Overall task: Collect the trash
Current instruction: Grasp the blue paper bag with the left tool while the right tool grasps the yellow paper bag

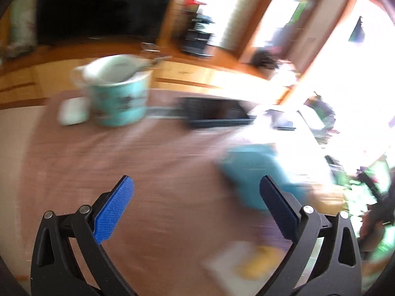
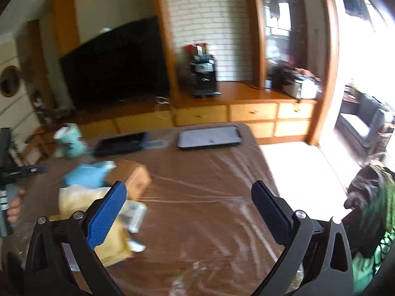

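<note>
In the right wrist view, a pile of trash lies at the table's left: a yellow padded envelope, a blue crumpled wrapper, a small cardboard box and white paper scraps. My right gripper is open and empty above the brown table, right of the pile. In the blurred left wrist view, my left gripper is open and empty over the table, with a blue wrapper behind its right finger and a yellow and white paper below.
A teal mug with a spoon and a white case stand at the far left. A dark tray and a tablet lie further back. A green mesh bag hangs at the right edge. TV cabinet behind.
</note>
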Tool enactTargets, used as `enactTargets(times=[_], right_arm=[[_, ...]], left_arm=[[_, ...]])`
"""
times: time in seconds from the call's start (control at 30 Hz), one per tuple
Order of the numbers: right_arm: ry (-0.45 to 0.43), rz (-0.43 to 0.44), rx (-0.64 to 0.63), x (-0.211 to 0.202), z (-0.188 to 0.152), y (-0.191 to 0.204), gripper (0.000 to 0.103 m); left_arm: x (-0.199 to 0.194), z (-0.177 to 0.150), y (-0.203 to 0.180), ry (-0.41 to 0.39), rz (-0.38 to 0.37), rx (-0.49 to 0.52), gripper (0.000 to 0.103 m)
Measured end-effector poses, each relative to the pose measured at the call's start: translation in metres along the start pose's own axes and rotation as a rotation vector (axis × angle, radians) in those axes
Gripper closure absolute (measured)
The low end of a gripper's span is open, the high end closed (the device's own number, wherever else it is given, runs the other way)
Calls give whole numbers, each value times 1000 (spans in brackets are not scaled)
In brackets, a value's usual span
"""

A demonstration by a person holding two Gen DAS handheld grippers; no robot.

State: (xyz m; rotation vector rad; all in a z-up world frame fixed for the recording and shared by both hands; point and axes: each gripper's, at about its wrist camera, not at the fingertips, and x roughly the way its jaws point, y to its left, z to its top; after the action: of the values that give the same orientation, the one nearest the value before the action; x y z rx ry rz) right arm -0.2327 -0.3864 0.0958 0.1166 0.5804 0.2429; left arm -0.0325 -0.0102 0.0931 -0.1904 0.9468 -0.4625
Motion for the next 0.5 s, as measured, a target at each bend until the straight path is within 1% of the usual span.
enactTargets(times=[0.03,0.07,0.13,0.2,0.27,0.33,0.4,0.5], right_arm=[[5,67,-46,-4,-1,14,4],[16,100,-87,-4,-3,25,4],[37,112,-143,2,-7,43,4],[69,105,-176,13,-14,54,4],[105,136,-168,24,-22,52,4],[138,152,-160,33,-31,53,4],[160,145,-171,45,-34,55,4],[193,170,-163,62,-38,57,4]], left_arm=[[2,5,-15,36,-56,12,2],[7,4,-26,63,-79,19,2],[19,9,-42,114,-112,28,2],[37,16,-52,154,-107,27,2],[54,18,-61,202,-107,16,2],[60,15,-67,232,-105,7,2],[68,14,-74,258,-89,25,2],[88,7,-79,283,-46,51,2]])
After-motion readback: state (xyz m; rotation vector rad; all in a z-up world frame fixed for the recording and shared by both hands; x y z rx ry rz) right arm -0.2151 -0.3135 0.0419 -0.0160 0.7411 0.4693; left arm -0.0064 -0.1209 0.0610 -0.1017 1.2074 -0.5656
